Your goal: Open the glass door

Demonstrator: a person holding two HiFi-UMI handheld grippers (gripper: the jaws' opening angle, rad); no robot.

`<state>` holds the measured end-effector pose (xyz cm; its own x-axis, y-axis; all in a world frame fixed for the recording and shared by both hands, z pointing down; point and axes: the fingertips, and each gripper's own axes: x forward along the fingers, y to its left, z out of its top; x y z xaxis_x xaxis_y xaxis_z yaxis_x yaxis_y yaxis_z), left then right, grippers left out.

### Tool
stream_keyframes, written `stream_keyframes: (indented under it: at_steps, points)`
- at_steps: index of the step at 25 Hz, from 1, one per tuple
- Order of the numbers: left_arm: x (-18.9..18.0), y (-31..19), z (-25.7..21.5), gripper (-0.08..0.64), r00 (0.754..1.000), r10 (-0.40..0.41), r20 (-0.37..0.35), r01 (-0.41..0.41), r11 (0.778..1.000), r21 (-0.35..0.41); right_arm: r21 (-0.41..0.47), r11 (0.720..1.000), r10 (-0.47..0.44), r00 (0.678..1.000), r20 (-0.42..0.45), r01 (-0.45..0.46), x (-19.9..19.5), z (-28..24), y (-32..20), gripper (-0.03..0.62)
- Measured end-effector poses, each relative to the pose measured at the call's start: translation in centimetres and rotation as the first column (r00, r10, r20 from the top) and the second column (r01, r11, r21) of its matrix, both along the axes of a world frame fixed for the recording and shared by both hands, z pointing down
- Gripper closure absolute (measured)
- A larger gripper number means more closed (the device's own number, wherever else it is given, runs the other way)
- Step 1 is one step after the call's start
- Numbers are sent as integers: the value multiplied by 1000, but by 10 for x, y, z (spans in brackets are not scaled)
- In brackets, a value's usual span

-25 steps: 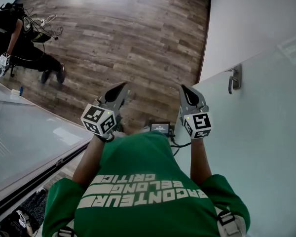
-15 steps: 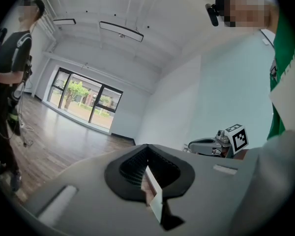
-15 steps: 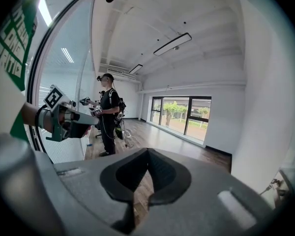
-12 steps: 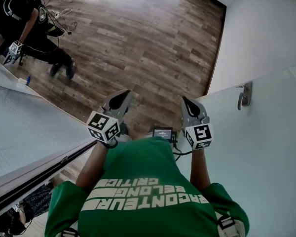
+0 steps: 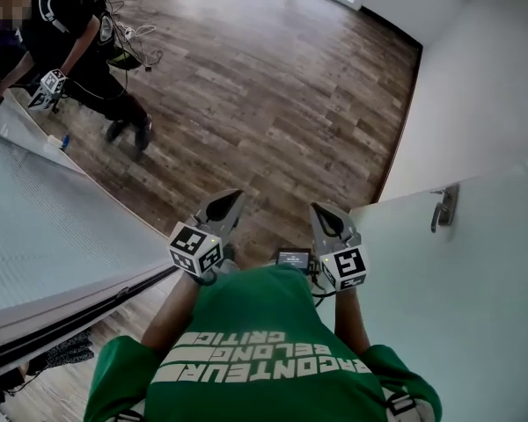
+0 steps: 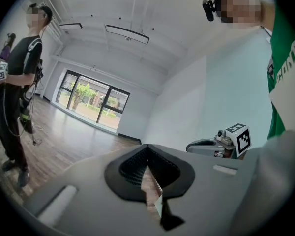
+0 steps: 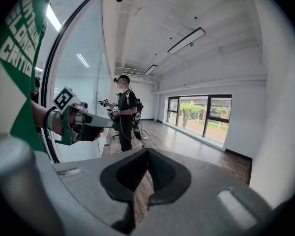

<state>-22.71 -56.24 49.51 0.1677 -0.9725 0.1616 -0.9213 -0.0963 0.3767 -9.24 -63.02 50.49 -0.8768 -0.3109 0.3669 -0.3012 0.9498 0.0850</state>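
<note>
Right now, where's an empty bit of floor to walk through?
The brown wood-plank floor is bare ahead, between the white wall and the pale glass partition. It's crowded top left, where a person in black stands among cables.

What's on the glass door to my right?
A metal lever handle is mounted on the door, near its edge. The glass looks frosted, so nothing behind it can be seen.
</note>
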Motion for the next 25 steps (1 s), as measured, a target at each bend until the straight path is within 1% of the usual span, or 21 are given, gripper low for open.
stream_keyframes:
  at_steps: [4,11,15,25]
  points:
    - [-1,-2,1,543,1000,-11,3,11,1000,4,5,1000,-23,1000,-5,23,-6,4,-3,598]
    - [-7,1,1,543,1000,-31,-1,31,1000,6,3,1000,-31,999,-8,31,-9,4,-7,598]
    - [-5,-3,-1,543,999,-39,-20,40,999,12,4,999,-40,999,-4,40,-7,5,-9,598]
    - [-3,-7,3,543,999,-47,-22,47,999,13,0,999,-44,999,-7,44,-3,12,-13,598]
